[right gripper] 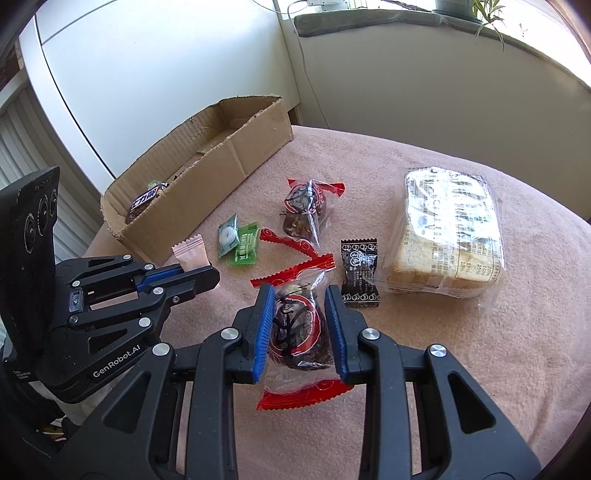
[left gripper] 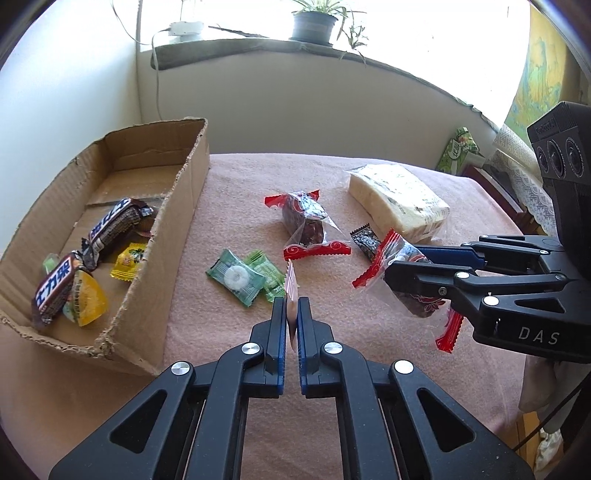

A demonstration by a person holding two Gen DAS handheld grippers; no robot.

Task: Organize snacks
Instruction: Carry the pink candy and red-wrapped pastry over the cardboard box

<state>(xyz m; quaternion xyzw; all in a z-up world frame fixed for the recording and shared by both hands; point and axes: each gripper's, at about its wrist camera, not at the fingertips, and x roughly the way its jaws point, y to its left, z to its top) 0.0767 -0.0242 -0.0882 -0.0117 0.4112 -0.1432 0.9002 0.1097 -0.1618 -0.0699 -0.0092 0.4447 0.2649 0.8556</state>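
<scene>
Cardboard box wall hides most snacks inside.

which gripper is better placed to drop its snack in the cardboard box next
Left. The left gripper is shut on the pink sachet, beside the cardboard box; the right gripper is farther off.

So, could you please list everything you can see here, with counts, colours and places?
cardboard box: one, brown, left on cloth, holding wrapped sweets
chocolate bars: two, brown, in box
green sweets: two, on cloth beside box
red-ended date packet: one, lying mid-cloth
black sweet: one, beside bread
bread pack: one, clear wrap, right
pink cloth: one, covering table
potted plant: one, on windowsill
pink sachet: one, pinched in left hand-held gripper
second date packet: one, gripped by right hand-held gripper
</scene>
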